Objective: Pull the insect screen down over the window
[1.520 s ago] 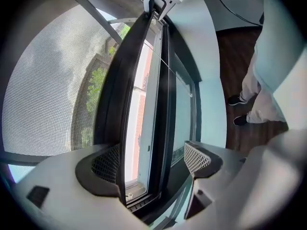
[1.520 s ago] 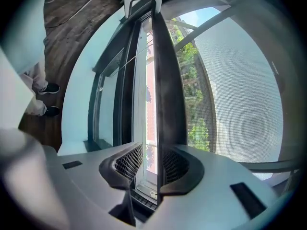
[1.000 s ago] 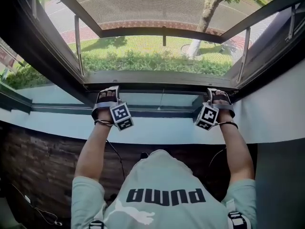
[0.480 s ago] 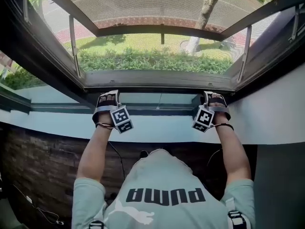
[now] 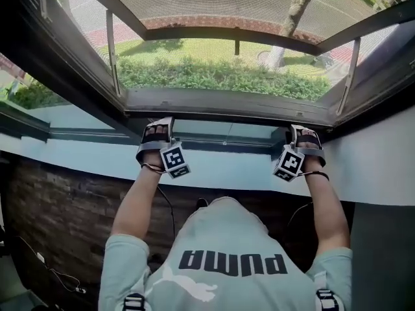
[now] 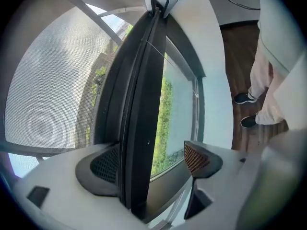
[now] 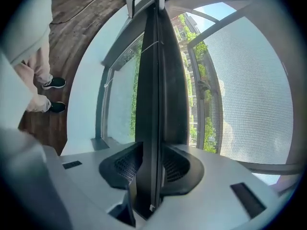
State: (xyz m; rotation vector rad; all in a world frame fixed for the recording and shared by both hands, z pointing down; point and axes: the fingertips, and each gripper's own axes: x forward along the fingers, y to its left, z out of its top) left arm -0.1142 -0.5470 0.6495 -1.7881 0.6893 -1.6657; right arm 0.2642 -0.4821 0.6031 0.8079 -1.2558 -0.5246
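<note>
A mesh insect screen (image 5: 214, 2) fills the upper part of the window opening. Its lower bar (image 5: 194, 34) carries a small handle (image 5: 237, 46); below it, hedge and lawn show with no mesh that I can make out. Both grippers sit on a long dark bar (image 5: 227, 109) at the opening's bottom. In the right gripper view, my right gripper (image 7: 152, 166) is shut on that bar (image 7: 153, 80), a pad on each side. My left gripper (image 6: 151, 159) straddles the same bar (image 6: 139, 104): one pad touches it and the other stands apart. Mesh (image 6: 53, 80) shows beyond.
A fixed glass pane (image 6: 180, 104) lies under the bar, above a white ledge (image 5: 227, 173) and a brick wall (image 5: 58, 219). Dark window side frames (image 5: 65, 63) slant in on both sides. The person's shoes (image 6: 247, 97) stand on a wooden floor.
The head view has shifted slightly, so the window sits a little to the right. Both grippers stay on the same bar, with no visible change in grip.
</note>
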